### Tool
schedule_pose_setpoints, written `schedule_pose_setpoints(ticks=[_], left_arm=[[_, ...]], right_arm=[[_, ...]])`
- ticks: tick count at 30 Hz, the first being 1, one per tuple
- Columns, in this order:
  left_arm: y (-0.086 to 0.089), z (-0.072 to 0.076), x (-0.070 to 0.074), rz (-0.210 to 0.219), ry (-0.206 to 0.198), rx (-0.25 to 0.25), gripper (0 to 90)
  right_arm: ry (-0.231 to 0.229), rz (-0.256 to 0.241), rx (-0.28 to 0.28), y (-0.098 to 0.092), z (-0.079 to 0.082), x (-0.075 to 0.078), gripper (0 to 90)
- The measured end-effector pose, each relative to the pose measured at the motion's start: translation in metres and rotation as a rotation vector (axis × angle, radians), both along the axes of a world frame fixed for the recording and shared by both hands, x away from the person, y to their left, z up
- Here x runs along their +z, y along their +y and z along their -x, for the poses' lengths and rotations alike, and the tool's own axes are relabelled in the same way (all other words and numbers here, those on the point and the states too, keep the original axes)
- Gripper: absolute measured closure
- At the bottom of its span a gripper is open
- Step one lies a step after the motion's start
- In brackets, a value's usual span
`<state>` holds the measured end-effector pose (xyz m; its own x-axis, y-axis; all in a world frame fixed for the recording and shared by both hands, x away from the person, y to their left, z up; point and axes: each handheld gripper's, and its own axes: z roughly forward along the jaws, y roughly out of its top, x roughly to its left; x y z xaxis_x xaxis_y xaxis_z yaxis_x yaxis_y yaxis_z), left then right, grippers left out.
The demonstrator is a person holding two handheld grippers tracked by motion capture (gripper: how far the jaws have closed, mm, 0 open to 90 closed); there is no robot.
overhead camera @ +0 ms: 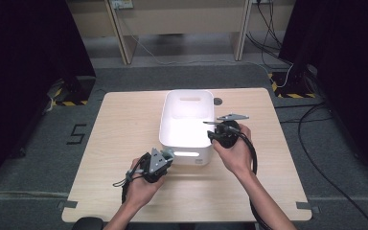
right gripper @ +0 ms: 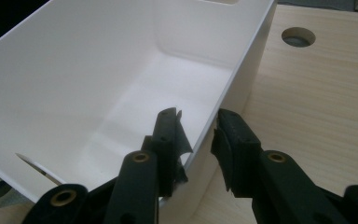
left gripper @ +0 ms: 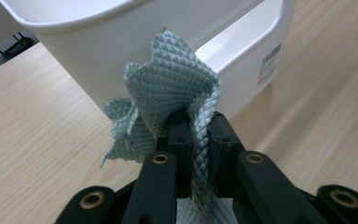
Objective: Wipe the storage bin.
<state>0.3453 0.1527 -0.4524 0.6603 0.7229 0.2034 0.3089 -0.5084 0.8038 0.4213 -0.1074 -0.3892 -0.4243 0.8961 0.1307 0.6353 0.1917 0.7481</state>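
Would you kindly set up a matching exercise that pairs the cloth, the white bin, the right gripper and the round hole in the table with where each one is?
Things:
1. cloth
2. white bin
3. right gripper
4. round hole

Places:
A. jaws astride the bin's side wall
B. in the tabletop beyond the bin
C. pinched in the left gripper
D. standing on the middle of the table

Pairs: 1-C, 2-D, 3-A, 4-B
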Motion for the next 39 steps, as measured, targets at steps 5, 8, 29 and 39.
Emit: schedule_pose_setpoints(ticks=[5,8,29,39], left_arm=[[-0.0001,-0.0004,-0.0007,-0.002,0.001,-0.001,81.8],[-0.0004,-0.0004,-0.0023,-0.016,0.006,-0.002,81.7],[-0.0014,-0.0022,-0.0054,-0.015,0.019,-0.004,81.7],[-0.0024,-0.0032,-0.0054,-0.023,0.019,-0.004,81.8]], right_arm=[[0.001,0.003,0.000,0.0005,0.0001,0.0002,70.0],[-0.003,0.007,0.001,0.0005,0.0000,0.0001,70.0],[-0.010,0.018,0.003,0.0022,0.0011,0.0003,70.0],[-0.010,0.017,0.005,0.0011,0.0005,0.0002,70.1]])
